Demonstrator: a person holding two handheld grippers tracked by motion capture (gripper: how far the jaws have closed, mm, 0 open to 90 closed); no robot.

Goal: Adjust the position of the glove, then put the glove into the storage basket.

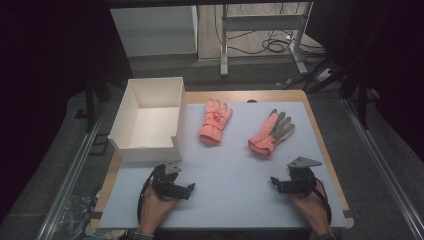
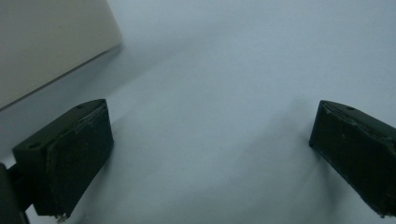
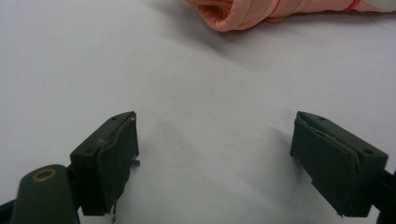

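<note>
We record a desk [image 1: 235,200] with a pale blue-grey top and wooden edging, seen from above.

Item one: a white open-topped box [image 1: 148,120], standing at the desk's far left and overhanging its left edge; we see nothing inside it. Its near wall [image 2: 44,42] shows at the upper left of the left gripper view.

Item two: a pink glove [image 1: 215,121], lying flat just right of the box, fingers pointing away from us.

Item three: a second pink glove with a grey palm [image 1: 271,133], lying to the right of the first and apart from it, angled with its fingers toward the far right. Its cuff end [image 3: 261,11] appears at the top of the right gripper view.

Item four: the left tongs [image 1: 186,189], held in the left hand [image 1: 156,210] near the desk's front edge, just in front of the box. We note its jaws spread wide, with bare desk between them.

Item five: the right tongs [image 1: 278,183], held in the right hand [image 1: 311,207] at the front right, nearer us than the grey-palmed glove. Its jaws likewise stand wide apart, gripping nothing.
</note>
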